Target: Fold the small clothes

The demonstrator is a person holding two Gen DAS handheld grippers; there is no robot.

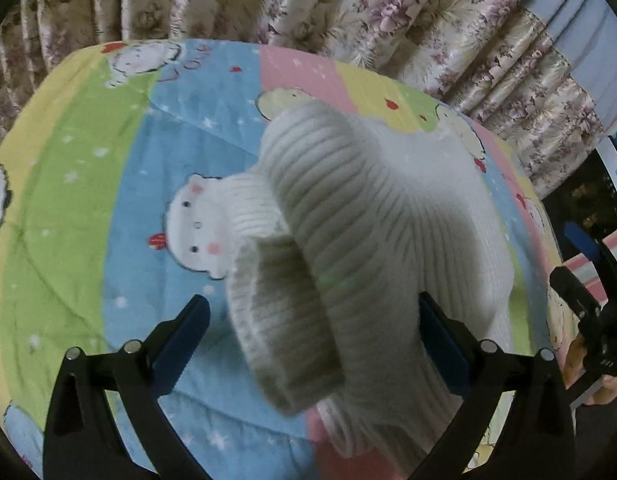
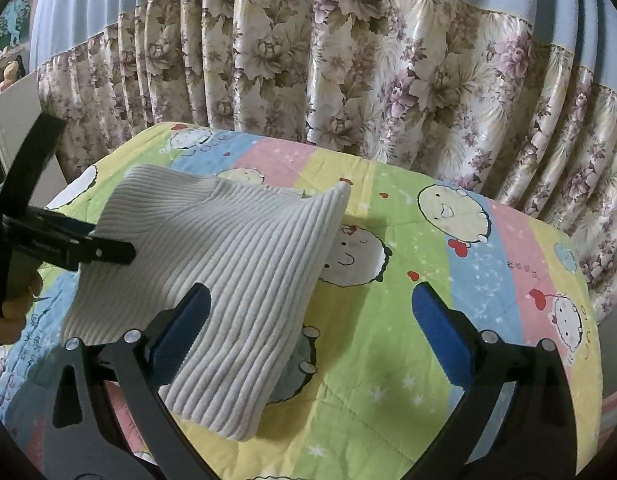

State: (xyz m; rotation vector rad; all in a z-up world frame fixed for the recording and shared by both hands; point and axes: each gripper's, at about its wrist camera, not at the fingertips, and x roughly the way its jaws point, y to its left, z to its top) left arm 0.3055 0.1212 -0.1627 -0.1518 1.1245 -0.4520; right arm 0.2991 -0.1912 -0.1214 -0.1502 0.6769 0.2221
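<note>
A white ribbed knit garment [image 1: 348, 216] lies part-folded on a cartoon-print quilt [image 1: 84, 184], one tubular sleeve or cuff end [image 1: 284, 328] lifted and curled back over the body, its open mouth facing the left wrist camera. From the right wrist view the knit [image 2: 212, 264] sits on the near left part of the quilt [image 2: 388, 340], its ribs and long axis running from the near edge up and away toward the flowered curtain [image 2: 348, 80], one far corner raised to a point.

The step in hand appears to be the sleeve fold. The left hand-held gripper [image 1: 314, 344] stands wide open with the cuff lying between its blue pads, neither pad clearly pressing it; whether the cloth is hooked on one finger cannot be told. The right hand-held gripper [image 2: 312, 328] is likewise spread wide and holds nothing, its left finger overlapping the knit in view, its right over bare quilt.

Judging by the layout, the next move calls for laying the cuff flat across the body, then pinching the near hem to fold along the ribs without dragging the soft, stretchy knit askew.
</note>
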